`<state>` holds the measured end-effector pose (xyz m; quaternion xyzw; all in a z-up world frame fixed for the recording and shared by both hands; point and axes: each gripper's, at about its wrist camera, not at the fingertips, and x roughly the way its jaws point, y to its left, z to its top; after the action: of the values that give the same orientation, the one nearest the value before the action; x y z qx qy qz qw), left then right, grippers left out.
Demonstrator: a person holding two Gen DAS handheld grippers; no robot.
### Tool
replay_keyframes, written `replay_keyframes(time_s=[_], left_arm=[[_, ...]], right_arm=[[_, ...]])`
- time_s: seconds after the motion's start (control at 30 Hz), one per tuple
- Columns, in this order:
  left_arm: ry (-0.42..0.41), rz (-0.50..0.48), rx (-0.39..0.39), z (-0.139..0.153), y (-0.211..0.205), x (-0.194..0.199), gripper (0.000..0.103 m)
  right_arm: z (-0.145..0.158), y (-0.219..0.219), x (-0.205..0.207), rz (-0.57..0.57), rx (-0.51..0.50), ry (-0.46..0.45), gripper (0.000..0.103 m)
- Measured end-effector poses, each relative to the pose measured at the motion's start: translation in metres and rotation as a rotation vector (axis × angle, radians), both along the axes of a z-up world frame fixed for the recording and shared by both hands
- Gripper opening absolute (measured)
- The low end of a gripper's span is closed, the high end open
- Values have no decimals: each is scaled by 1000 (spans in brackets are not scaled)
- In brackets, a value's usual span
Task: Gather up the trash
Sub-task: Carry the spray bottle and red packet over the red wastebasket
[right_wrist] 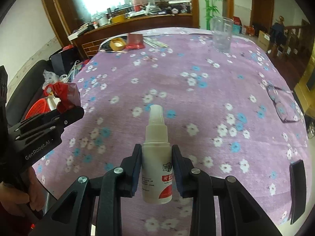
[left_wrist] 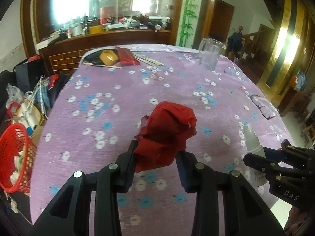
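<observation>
Two grippers lift trash above a floral-clothed table [left_wrist: 118,78]

Left gripper [left_wrist: 157,157] clamps crumpled red wrapper [left_wrist: 167,129]; right gripper [right_wrist: 157,163] clamps white spray bottle [right_wrist: 156,157]. Red basket [left_wrist: 15,153], glass jug [left_wrist: 209,54], eyeglasses [left_wrist: 262,107] nearby.

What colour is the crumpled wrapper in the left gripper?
Red. The crumpled wrapper in the left gripper shows best in the left wrist view.

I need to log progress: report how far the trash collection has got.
Done: the red basket beside the table already holds scraps. In hand: the left tongs grip a red wrapper; the right tongs grip a white spray bottle. Left: neither is in the basket yet.
</observation>
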<state>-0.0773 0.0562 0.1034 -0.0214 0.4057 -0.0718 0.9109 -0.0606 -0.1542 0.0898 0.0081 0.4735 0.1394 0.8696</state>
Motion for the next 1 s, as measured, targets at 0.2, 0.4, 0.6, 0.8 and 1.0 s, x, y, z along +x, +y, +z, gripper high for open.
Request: replay_keyframes(time_s=[0.2, 0.4, 0.6, 0.8, 1.0], left_arm=[[-20, 54, 11, 6, 27, -9, 36], [-30, 93, 20, 10, 45, -17, 36], [-50, 120, 31, 18, 53, -22, 36], [-61, 144, 42, 22, 59, -25, 36], [-70, 160, 47, 25, 63, -30, 36]], right_arm=[[3, 29, 3, 39, -30, -14, 32], [7, 52, 4, 73, -69, -41, 32], [15, 64, 4, 102, -74, -73, 32], [23, 74, 3, 128, -79, -102, 32], [27, 78, 3, 147, -84, -121, 33]])
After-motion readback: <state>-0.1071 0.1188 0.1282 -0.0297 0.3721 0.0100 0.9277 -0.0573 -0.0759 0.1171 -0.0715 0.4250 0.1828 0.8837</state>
